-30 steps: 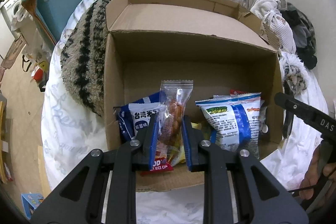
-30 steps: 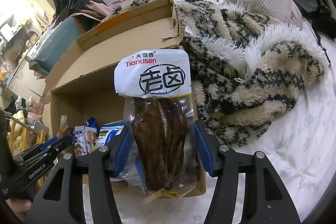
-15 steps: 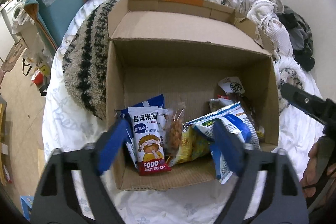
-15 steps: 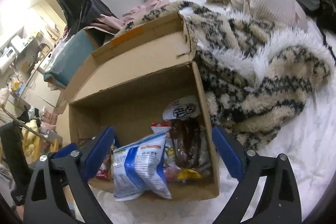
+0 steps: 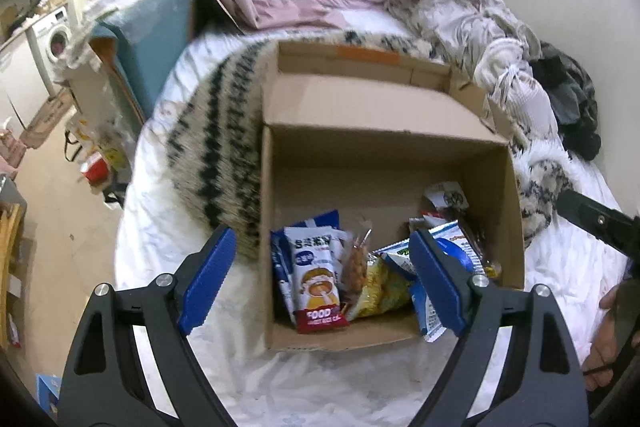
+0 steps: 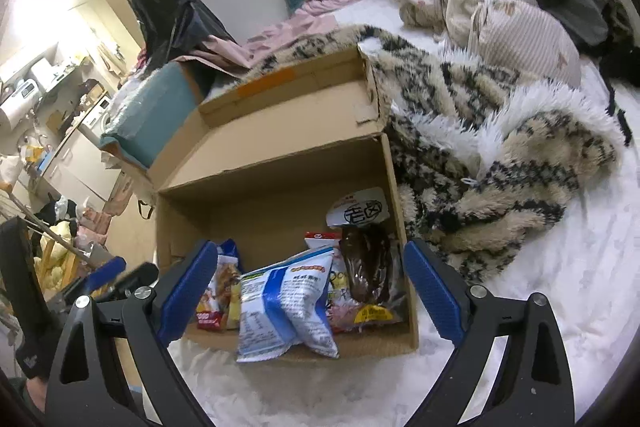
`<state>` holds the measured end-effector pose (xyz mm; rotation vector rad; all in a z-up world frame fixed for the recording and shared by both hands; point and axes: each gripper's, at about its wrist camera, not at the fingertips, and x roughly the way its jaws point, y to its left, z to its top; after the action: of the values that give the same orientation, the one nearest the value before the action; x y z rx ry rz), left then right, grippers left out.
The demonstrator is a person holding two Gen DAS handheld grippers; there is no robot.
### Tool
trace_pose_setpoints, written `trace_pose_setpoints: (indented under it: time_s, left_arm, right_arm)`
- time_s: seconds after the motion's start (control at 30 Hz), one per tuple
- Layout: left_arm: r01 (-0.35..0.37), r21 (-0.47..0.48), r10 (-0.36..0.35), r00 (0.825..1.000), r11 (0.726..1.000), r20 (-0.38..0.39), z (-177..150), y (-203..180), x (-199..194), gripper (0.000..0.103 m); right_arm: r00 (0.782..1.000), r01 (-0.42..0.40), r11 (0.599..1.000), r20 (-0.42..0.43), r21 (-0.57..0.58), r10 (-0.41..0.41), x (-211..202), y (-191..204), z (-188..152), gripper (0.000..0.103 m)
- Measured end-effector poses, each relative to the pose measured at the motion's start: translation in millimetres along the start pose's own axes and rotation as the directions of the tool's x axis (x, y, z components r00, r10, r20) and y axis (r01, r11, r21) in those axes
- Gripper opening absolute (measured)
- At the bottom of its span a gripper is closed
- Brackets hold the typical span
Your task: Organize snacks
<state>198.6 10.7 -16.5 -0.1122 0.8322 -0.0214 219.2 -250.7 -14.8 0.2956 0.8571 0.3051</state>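
I see a rumpled white bedsheet (image 6: 560, 287) in a cluttered bedroom. My left tongs (image 5: 320, 283) and right tongs (image 6: 308, 291) gape empty; snack packets (image 6: 288, 307) lie in the brown cardboard box (image 5: 384, 155) just beyond them.

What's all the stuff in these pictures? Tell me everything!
box: one, brown cardboard, open, on the bed
snack packs: several, inside the box at its near end
rice cake pack: one, white with red bottom, left in box
blue bag: one, blue-white, sticking over the near edge
dark snack pack: one, brown with white top, right in box
blanket: one, cream-black fuzzy, beside the box
clothes: a pile, pink and pale, far end of bed
sheet: white, under everything
left claw: blue pads, open, empty
right claw: blue pads, open, empty
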Motion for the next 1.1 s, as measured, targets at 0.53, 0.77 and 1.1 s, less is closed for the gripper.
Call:
trace_pose_setpoints:
  time_s: [0.53,0.77,1.1]
  left_arm:
    - [-0.001,0.015,0.0,0.998,1.0,0.068,-51,15,-81,0.086]
    - [-0.004,-0.017,0.005,0.999,1.0,0.038,-70,24,-89,0.086]
    - [-0.091,-0.008,0.091,0.987,0.996,0.136,-77,16,-94,0.086]
  right_arm:
    - [0.997,0.074,0.997,-0.009,-0.011,-0.074,-60,29,-68,0.103]
    - [0.993,0.121,0.992,-0.006,-0.021,-0.121,-66,28,-104,0.103]
    - [0.97,0.22,0.964,0.142,-0.15,-0.199,-71,56,-117,0.103]
